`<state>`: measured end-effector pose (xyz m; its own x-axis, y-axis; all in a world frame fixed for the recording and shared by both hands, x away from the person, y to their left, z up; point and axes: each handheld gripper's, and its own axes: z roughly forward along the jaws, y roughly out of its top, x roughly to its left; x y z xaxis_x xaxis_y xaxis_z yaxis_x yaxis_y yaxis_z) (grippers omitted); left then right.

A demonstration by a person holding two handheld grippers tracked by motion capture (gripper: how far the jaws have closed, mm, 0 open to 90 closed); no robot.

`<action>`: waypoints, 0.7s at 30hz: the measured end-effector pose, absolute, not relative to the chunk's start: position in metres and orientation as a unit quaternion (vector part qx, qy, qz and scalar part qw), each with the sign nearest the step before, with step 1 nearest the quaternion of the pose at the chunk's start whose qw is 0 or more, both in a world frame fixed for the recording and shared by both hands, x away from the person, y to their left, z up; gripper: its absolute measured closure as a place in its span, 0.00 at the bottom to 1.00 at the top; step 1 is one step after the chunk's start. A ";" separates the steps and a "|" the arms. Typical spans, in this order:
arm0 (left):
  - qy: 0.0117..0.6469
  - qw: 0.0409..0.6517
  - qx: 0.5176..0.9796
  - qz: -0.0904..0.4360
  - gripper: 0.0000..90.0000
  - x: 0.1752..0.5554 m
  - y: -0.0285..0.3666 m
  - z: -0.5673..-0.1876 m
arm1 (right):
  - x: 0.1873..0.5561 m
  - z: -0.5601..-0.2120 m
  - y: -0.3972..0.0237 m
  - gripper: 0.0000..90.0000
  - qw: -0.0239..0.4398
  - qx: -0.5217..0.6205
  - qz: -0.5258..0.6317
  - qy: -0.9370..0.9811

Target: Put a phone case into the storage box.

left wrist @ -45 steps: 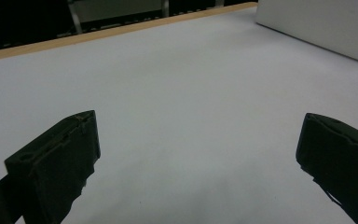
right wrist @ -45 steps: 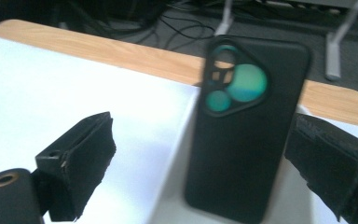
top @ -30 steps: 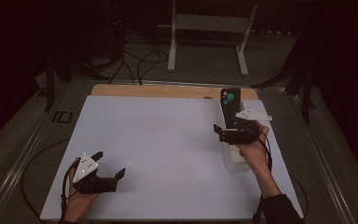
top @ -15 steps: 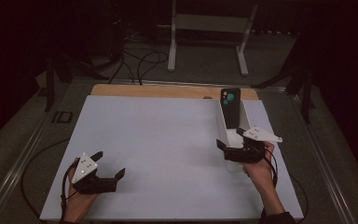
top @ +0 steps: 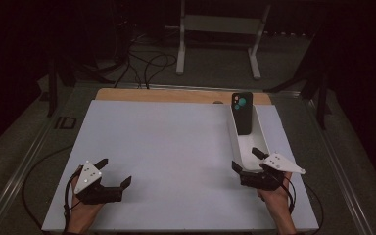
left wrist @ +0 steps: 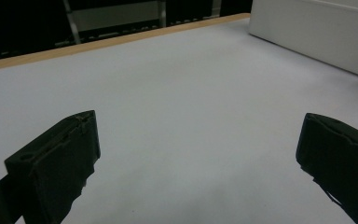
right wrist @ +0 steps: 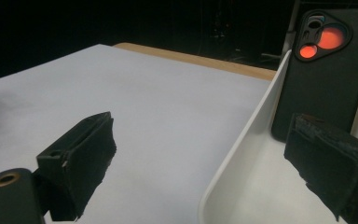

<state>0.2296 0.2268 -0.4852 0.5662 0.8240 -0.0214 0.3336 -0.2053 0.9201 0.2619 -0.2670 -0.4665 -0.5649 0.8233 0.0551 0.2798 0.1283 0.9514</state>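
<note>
Where the high view shows teal lenses on the phone (top: 242,113), the right gripper view shows orange; both grippers (top: 248,164) (top: 112,174) gape wide over the white table (top: 166,147), dark room beyond.

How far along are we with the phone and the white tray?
Looks done: the black phone stands leaning against the far end of the white tray, with nothing gripping it. In hand: nothing; the right gripper is open at the tray's near end, one of its fingers over the tray floor. The left gripper rests open on the white table. Left: probably just pulling the right gripper clear.
</note>
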 end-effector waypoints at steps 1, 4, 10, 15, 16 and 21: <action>0.394 0.492 0.735 0.249 0.00 0.230 0.227 -0.485 | 0.262 -0.466 -0.267 0.09 0.255 0.390 0.532 0.706; 0.390 0.496 0.733 0.253 0.00 0.228 0.227 -0.484 | 0.256 -0.471 -0.269 0.09 0.255 0.395 0.543 0.696; 0.385 0.499 0.732 0.260 0.00 0.226 0.227 -0.483 | 0.249 -0.476 -0.268 0.09 0.270 0.390 0.536 0.698; 0.384 0.502 0.729 0.262 0.00 0.225 0.228 -0.482 | 0.248 -0.478 -0.265 0.09 0.268 0.385 0.533 0.704; 0.385 0.502 0.729 0.262 0.00 0.225 0.228 -0.482 | 0.248 -0.479 -0.265 0.09 0.268 0.385 0.531 0.706; 0.386 0.499 0.730 0.262 0.00 0.226 0.226 -0.482 | 0.248 -0.480 -0.266 0.09 0.272 0.386 0.530 0.704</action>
